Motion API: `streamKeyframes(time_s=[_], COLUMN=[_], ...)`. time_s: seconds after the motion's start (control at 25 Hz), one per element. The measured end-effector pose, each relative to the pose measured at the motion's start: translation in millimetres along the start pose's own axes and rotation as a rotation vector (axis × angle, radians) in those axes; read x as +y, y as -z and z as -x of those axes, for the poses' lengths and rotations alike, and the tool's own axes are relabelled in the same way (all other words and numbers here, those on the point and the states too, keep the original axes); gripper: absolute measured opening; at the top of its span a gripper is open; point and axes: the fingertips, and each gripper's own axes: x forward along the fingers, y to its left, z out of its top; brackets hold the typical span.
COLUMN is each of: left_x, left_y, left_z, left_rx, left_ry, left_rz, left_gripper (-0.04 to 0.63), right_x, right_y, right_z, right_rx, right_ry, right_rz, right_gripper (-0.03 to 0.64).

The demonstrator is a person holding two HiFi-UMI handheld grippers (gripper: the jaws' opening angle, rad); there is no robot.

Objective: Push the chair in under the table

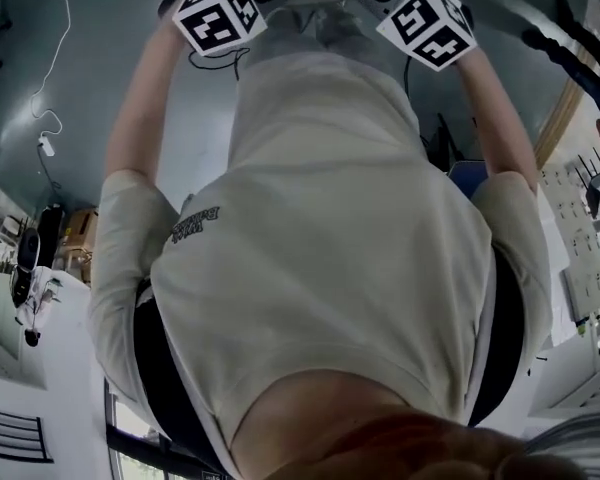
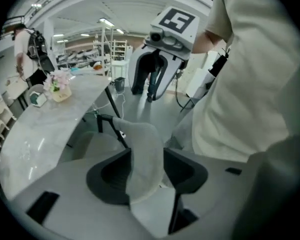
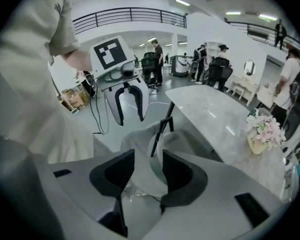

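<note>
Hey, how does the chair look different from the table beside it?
The chair has a curved, pale grey back; the table is a flat, glossy white slab. The table carries potted flowers; the chair's back stands between the open tongs of the left gripper and the right gripper. Both are pale.

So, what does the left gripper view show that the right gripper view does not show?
Only the left gripper view: the right gripper and shelving racks. Only the right gripper view: the left gripper and a standing group of people. Both: the chair backrest between the viewing gripper's jaws, the white table, the flowers.
</note>
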Motion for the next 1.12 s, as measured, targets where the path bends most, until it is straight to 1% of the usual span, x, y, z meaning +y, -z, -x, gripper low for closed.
streamKeyframes(time_s=[0.08, 0.16, 0.24, 0.4, 0.52, 0.64, 0.76, 0.8, 0.88, 0.92, 1.0, 1.04, 1.12], left_x=[-6.6, -16.1, -22.1, -23.0, -24.0, -24.8, -20.4, -22.7, -33.3, -37.0, -37.1, -36.3, -36.0], left_y=[19.2, 34.7, 46.2, 72.3, 65.5, 69.7, 65.2, 67.0, 80.8, 88.0, 93.1, 92.5, 89.9], left_z=[-21.3, -42.3, -63.0, -98.2, -114.3, -131.1, -138.6, -143.4, -158.4, -166.0, -175.3, -176.8, -177.2], left_rx=[0.056, 0.101, 0.134, 0.187, 0.166, 0.181, 0.166, 0.169, 0.211, 0.232, 0.245, 0.238, 0.207], left_ry=[0.075, 0.132, 0.16, 0.173, 0.202, 0.235, 0.259, 0.275, 0.311, 0.313, 0.287, 0.283, 0.301], left_rz=[-0.027, -0.043, -0.055, -0.084, -0.088, -0.101, -0.092, -0.086, -0.093, -0.113, -0.147, -0.139, -0.085], left_gripper=[0.201, 0.216, 0.227, 0.249, 0.252, 0.256, 0.264, 0.267, 0.267, 0.268, 0.267, 0.268, 0.267], right_x=[10.8, 24.6, 35.3, 48.3, 53.6, 56.3, 58.4, 59.6, 62.9, 64.2, 65.1, 64.9, 63.0], right_y=[12.9, 24.4, 37.2, 62.7, 82.2, 95.3, 106.1, 110.9, 119.4, 122.4, 126.3, 127.8, 130.3], right_z=[-21.3, -38.2, -53.2, -88.3, -105.8, -125.0, -143.3, -147.9, -154.4, -157.3, -163.0, -165.5, -170.6], right_rx=[0.048, 0.083, 0.116, 0.189, 0.237, 0.271, 0.299, 0.31, 0.333, 0.34, 0.347, 0.348, 0.346], right_ry=[-0.06, -0.122, -0.175, -0.253, -0.297, -0.329, -0.352, -0.361, -0.382, -0.389, -0.395, -0.395, -0.394], right_rz=[0.025, 0.048, 0.068, 0.109, 0.14, 0.165, 0.203, 0.219, 0.247, 0.259, 0.279, 0.283, 0.28], right_gripper=[0.184, 0.2, 0.221, 0.256, 0.272, 0.281, 0.291, 0.293, 0.293, 0.293, 0.293, 0.293, 0.293])
